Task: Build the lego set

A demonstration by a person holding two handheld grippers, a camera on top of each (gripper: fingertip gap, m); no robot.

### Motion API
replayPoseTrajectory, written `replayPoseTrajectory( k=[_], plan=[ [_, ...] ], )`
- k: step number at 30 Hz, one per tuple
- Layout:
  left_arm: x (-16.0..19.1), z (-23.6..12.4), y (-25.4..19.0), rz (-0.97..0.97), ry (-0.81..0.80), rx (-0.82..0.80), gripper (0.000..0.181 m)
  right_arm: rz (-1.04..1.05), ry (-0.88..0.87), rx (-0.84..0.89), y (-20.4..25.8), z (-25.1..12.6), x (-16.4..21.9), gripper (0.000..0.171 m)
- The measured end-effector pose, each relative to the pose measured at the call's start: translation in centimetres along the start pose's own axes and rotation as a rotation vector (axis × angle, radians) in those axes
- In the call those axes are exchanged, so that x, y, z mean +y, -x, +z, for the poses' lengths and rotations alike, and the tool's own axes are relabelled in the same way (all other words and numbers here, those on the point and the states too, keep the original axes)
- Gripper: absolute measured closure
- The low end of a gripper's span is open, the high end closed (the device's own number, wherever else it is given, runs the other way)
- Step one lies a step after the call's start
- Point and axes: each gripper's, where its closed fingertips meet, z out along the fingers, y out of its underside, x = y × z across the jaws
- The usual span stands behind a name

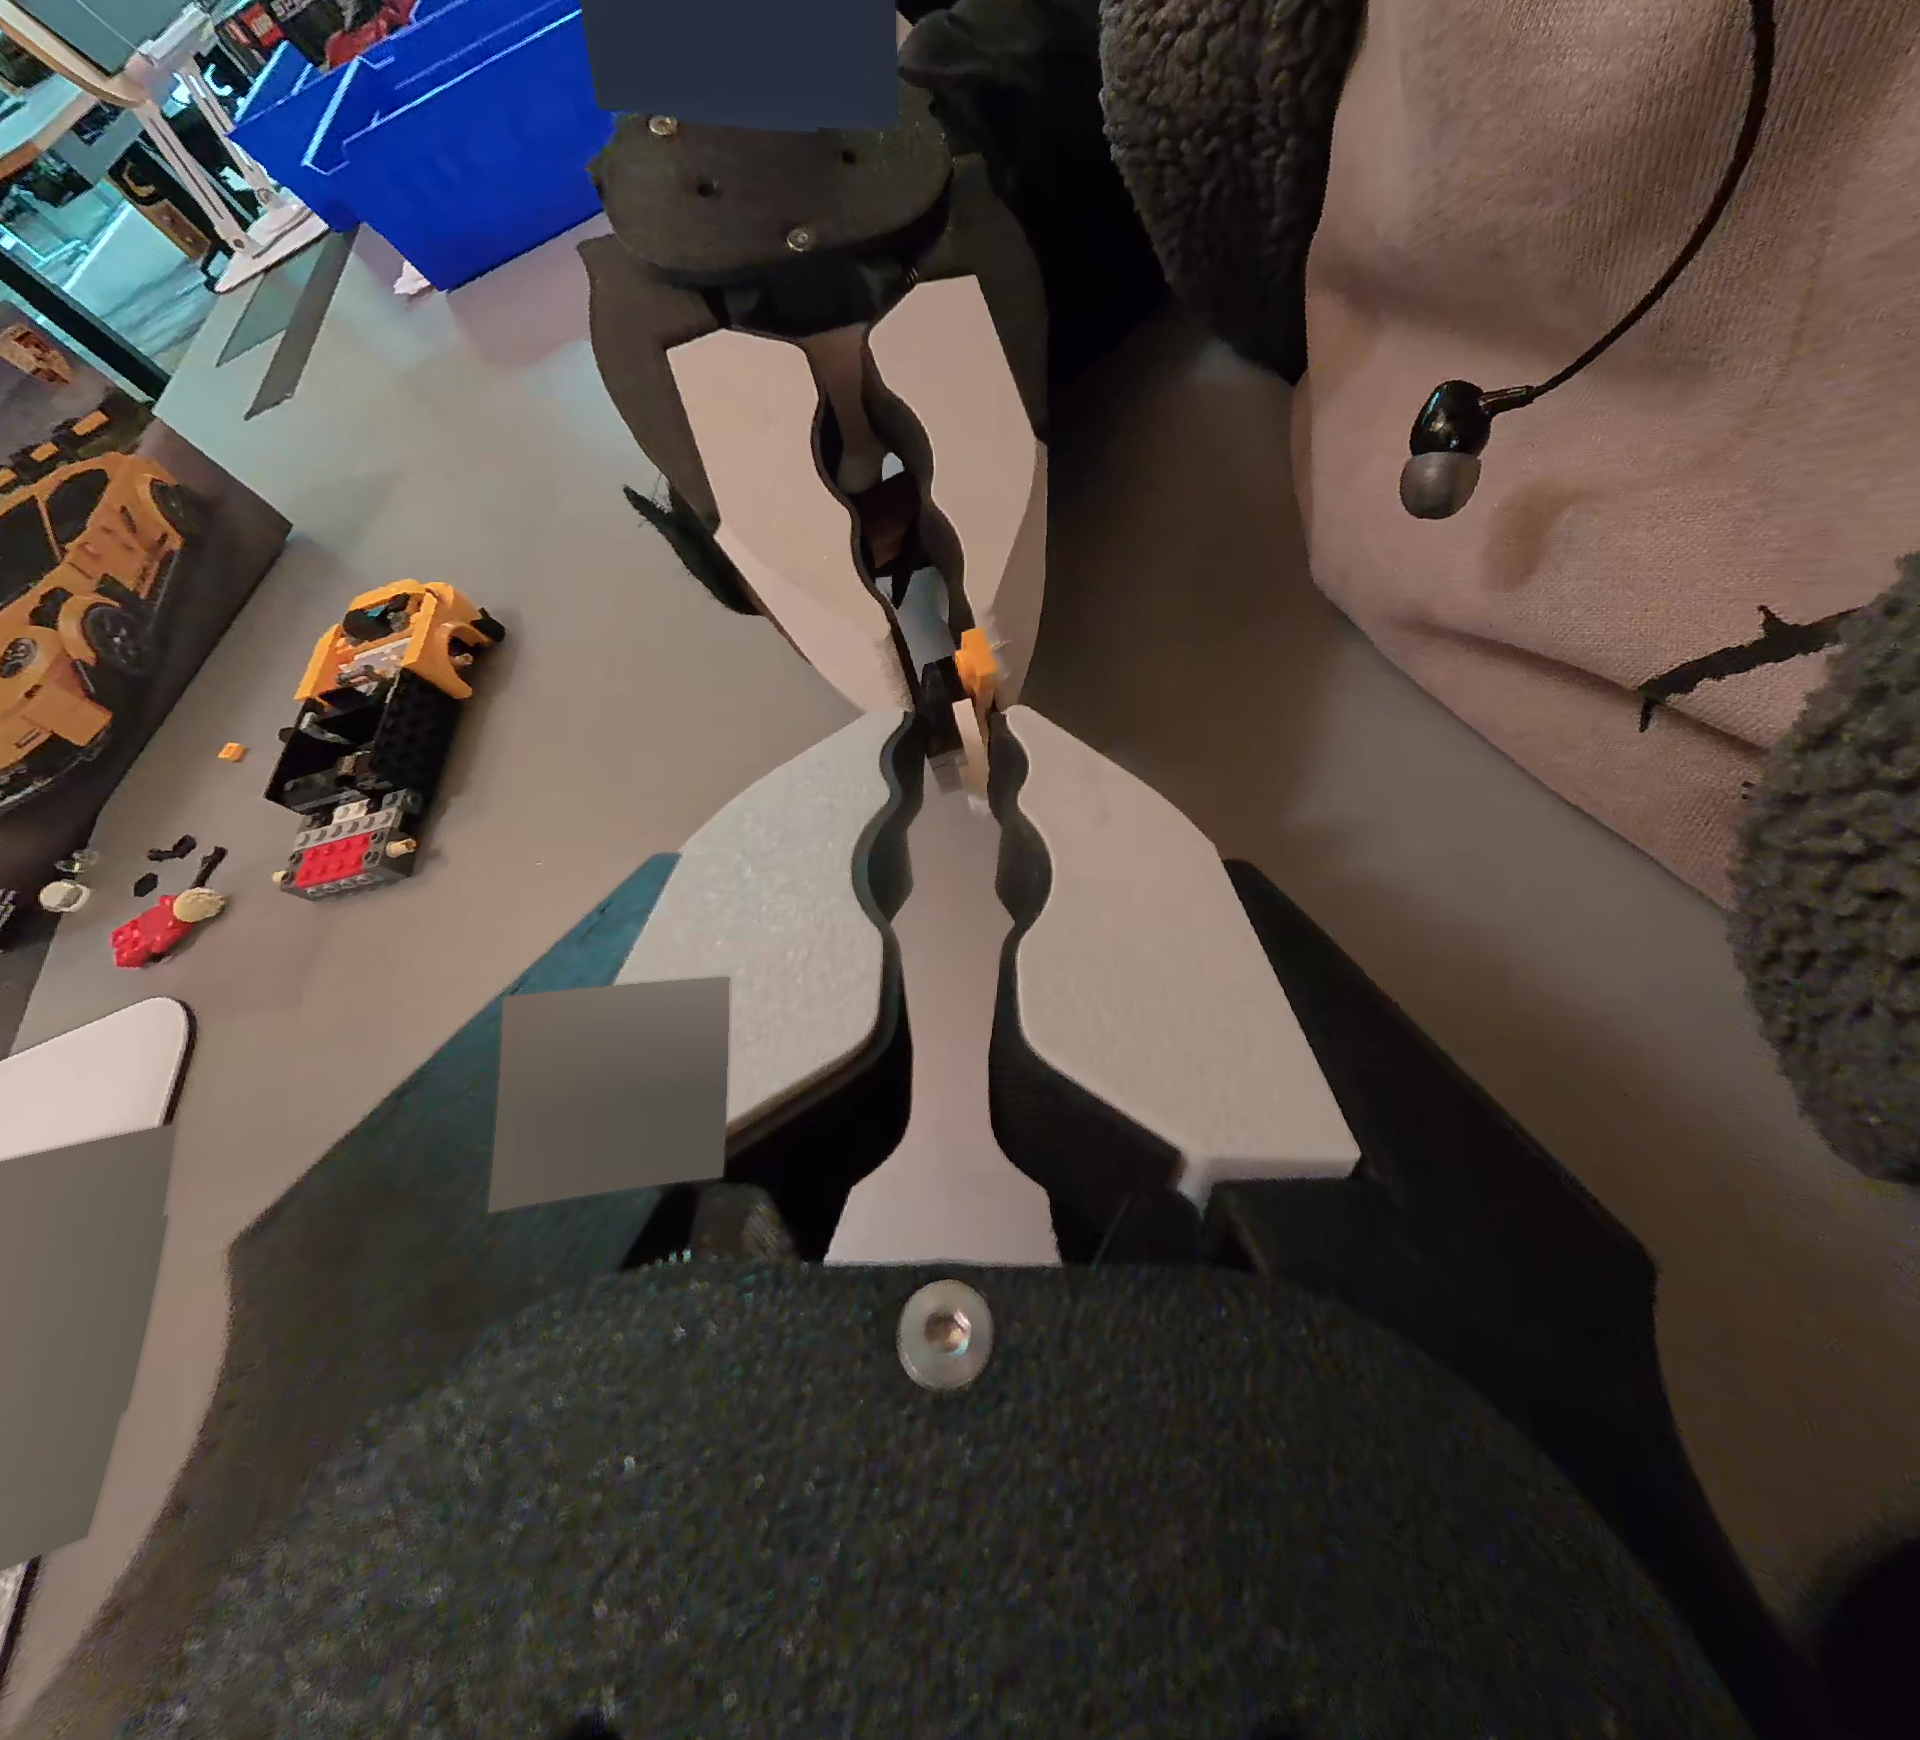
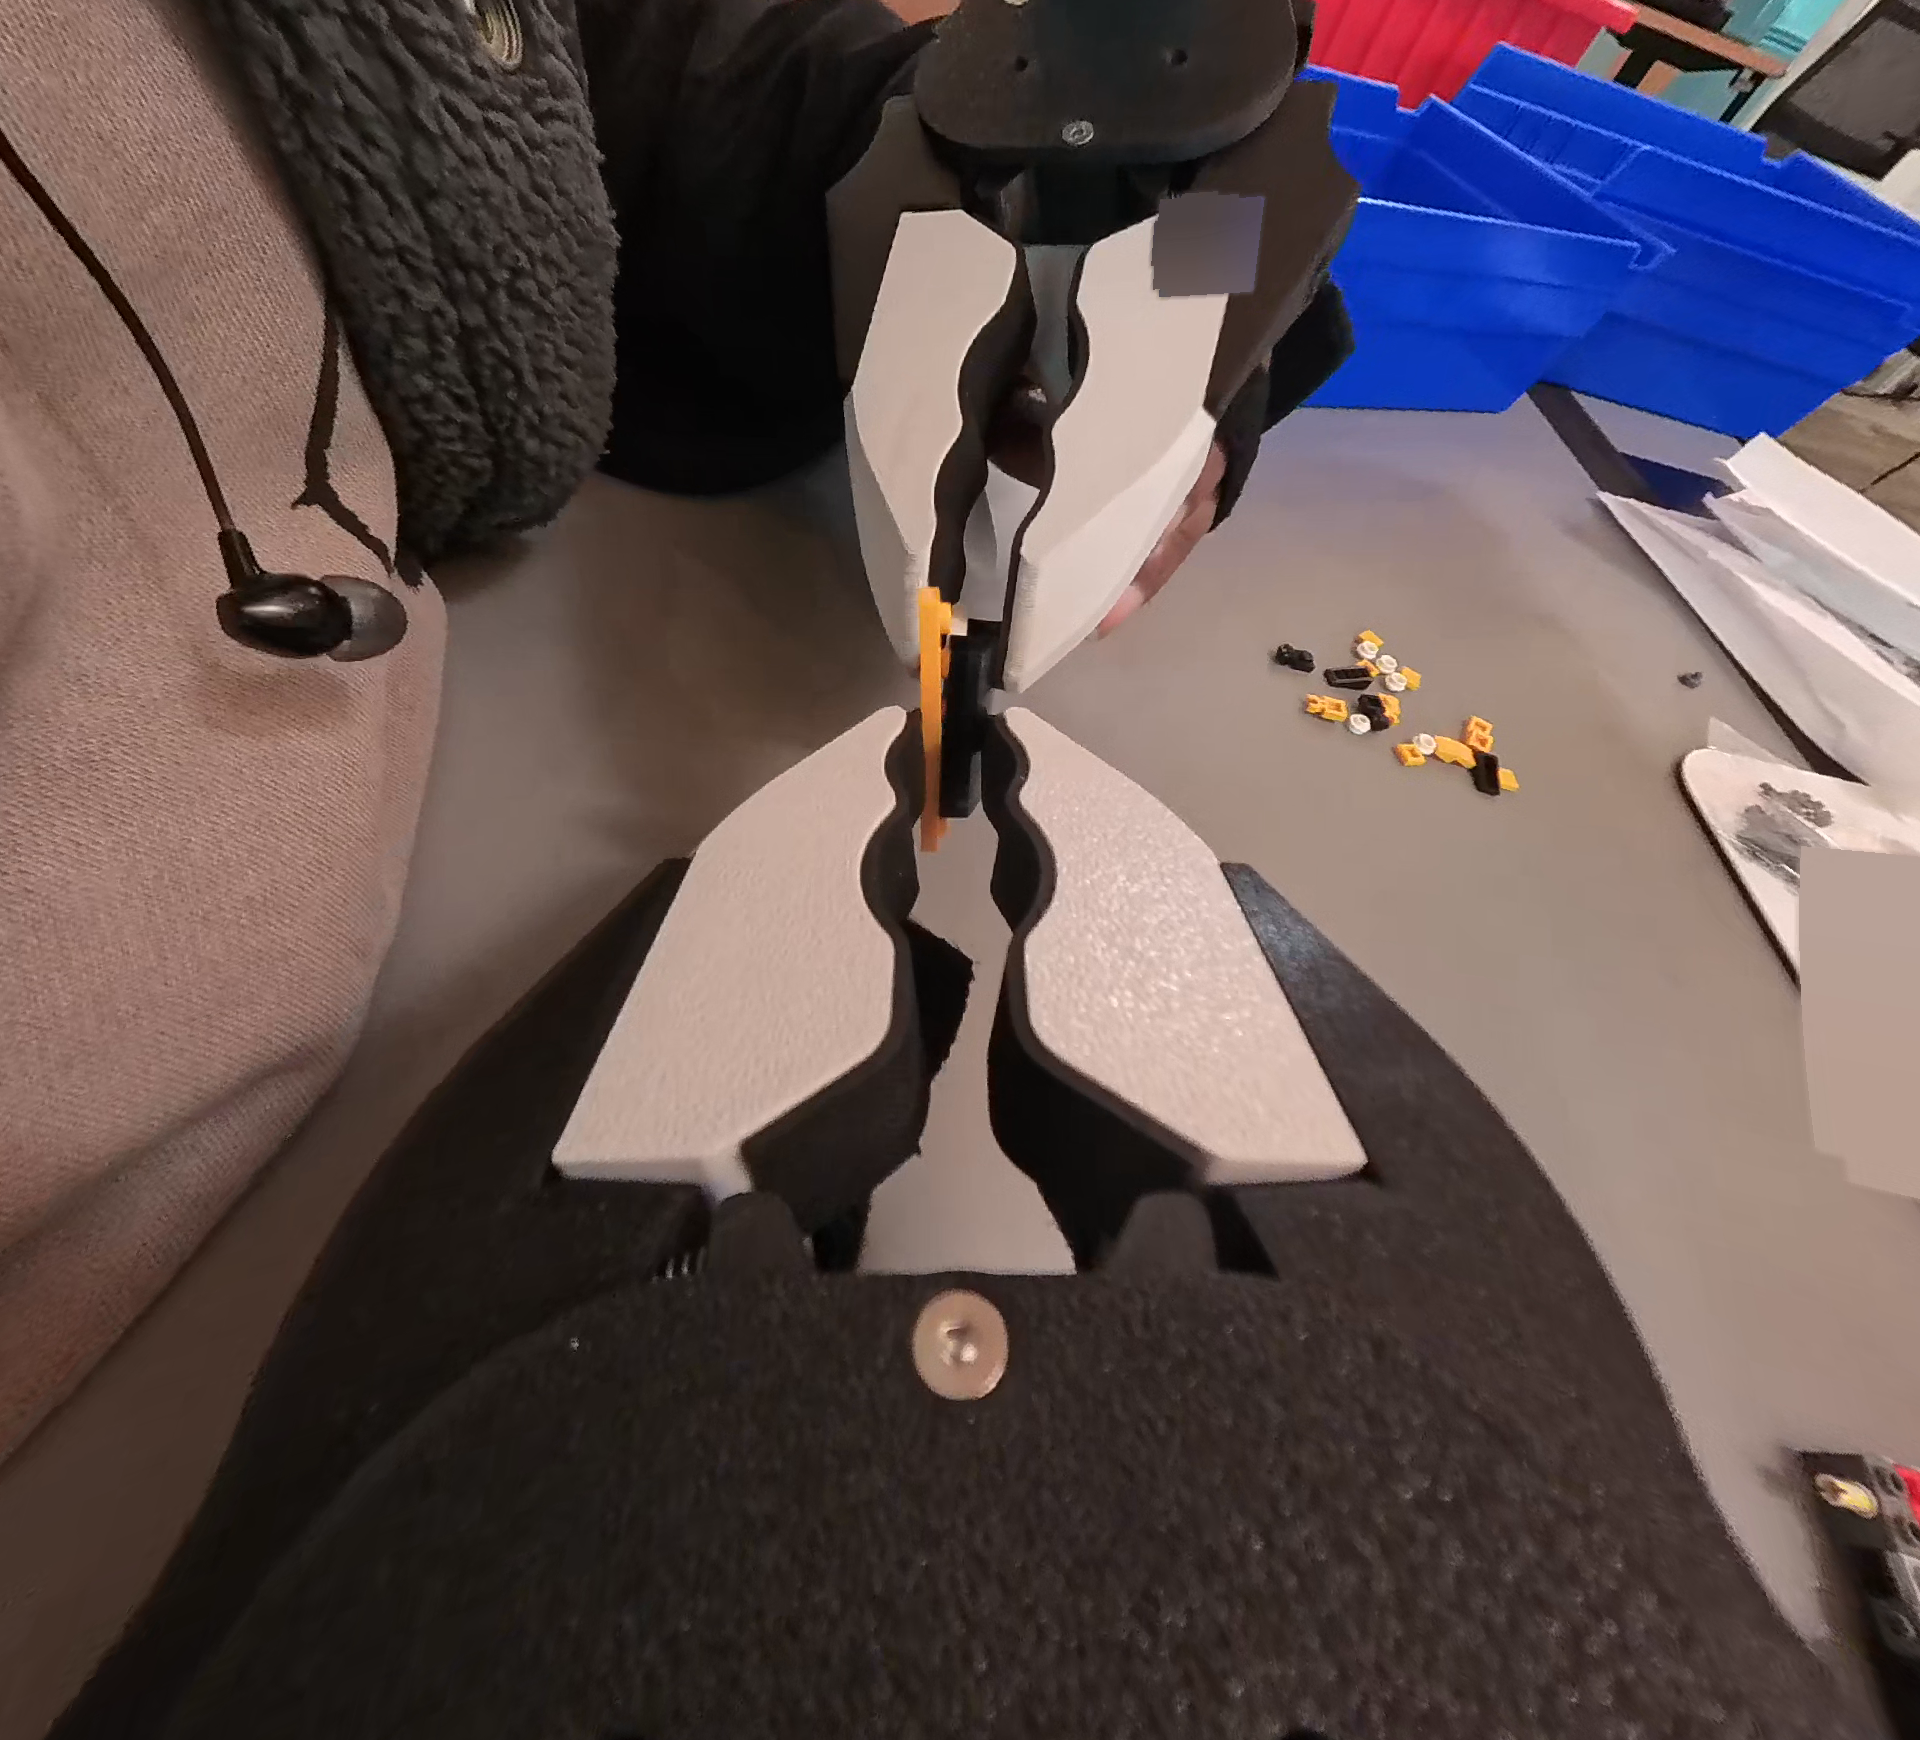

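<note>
Both claws tip to tip above the table: left claw [image 1: 951,734] and right claw [image 2: 951,734] clamped on one small orange-black piece [image 1: 961,693]. Thin grip there; could twist, pop out, drop. Car [image 1: 374,734] at nine o'clock, untouched.

Small orange-and-black piece [image 2: 948,724] mostly hidden between fingers [image 2: 1132,994]. Loose bits [image 2: 1397,714] on surface [image 2: 1403,1015] too small to identify. Box picture [image 1: 73,610] cut at edge.

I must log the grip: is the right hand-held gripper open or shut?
Shut. In the right wrist view, the right hand-held gripper pinches the orange and black lego piece at its fingertips.
</note>
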Motion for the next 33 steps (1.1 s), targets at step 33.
replayPoseTrajectory(
  k=[33],
  plan=[
    [-1.6,-0.4,2.1,-0.069,-0.178,-0.126,0.17,0.027,-0.022,0.083,-2.0,-0.2,0.0,0.151]
  ],
)
